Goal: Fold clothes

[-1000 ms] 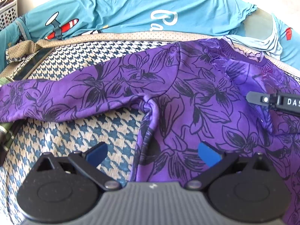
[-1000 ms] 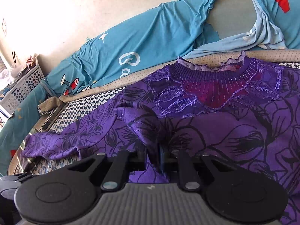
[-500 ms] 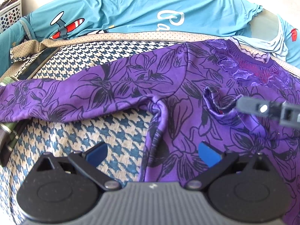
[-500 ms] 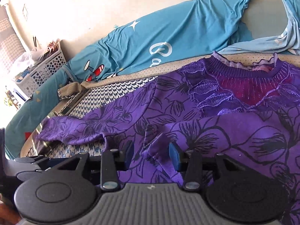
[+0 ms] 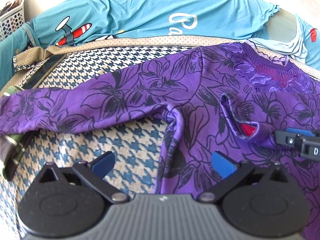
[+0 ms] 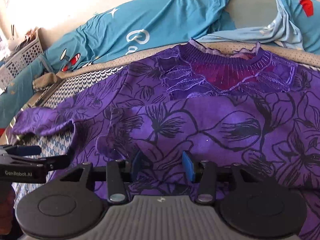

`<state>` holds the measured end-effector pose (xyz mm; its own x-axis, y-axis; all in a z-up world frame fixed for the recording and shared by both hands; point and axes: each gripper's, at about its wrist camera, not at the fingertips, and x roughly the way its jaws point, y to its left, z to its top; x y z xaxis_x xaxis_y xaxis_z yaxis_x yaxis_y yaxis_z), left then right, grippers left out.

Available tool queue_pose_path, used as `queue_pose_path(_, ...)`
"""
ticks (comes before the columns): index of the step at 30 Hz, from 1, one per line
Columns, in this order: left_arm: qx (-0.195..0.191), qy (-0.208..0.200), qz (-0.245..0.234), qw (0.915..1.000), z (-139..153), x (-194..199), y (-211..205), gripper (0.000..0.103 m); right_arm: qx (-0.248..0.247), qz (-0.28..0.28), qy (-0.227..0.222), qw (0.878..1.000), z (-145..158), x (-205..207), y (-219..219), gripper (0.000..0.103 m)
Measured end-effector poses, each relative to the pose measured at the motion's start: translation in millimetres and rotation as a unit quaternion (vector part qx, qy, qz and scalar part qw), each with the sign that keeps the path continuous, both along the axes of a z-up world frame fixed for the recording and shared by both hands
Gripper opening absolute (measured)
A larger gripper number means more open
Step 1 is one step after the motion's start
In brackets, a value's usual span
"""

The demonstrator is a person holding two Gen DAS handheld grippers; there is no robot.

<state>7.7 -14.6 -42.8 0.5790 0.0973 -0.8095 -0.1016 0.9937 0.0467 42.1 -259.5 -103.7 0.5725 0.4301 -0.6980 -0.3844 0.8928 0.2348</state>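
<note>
Left gripper (image 5: 162, 163): level above the bed, its 2 blue-padded fingers (image 5: 103, 163) spread wide, holding nothing; 1 finger over the houndstooth cover (image 5: 112, 140), the other over the purple floral top (image 5: 200, 104). Seen side-on at the left edge of the right wrist view, its arm reads "GenRobot.AI".

Purple floral top: spread flat on the houndstooth cover, neckline (image 6: 230, 60) toward the far side, 1 sleeve (image 5: 60, 108) stretched left, the other sleeve's cuff (image 5: 238, 120) folded in across the chest.

Right gripper (image 6: 163, 165): low over the top's chest, jaws parted partway, fabric beneath them but none pinched. Its side shows only "D" in the left wrist view.

Blue sheet (image 6: 160, 20): behind the top, white script partly legible, "Pa".
</note>
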Motion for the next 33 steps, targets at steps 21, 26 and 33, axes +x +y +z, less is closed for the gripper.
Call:
queue_pose_path(21, -0.049, -0.031, 0.189, 0.9802, 3, -6, 142, 0.103, -0.037, 0.043, -0.015, 0.998, 10, -32, 40, 0.055)
queue_pose_path(26, -0.072, -0.051, 0.231, 0.969, 2, -7, 172, 0.099, -0.044, 0.053, -0.012, 0.998, 6, -34, 49, 0.056)
queue_pose_path(33, -0.146, -0.077, 0.263, 0.9504, -7, -6, 202, 0.095, -0.047, 0.053, -0.005, 0.997, 1, -32, 53, 0.056)
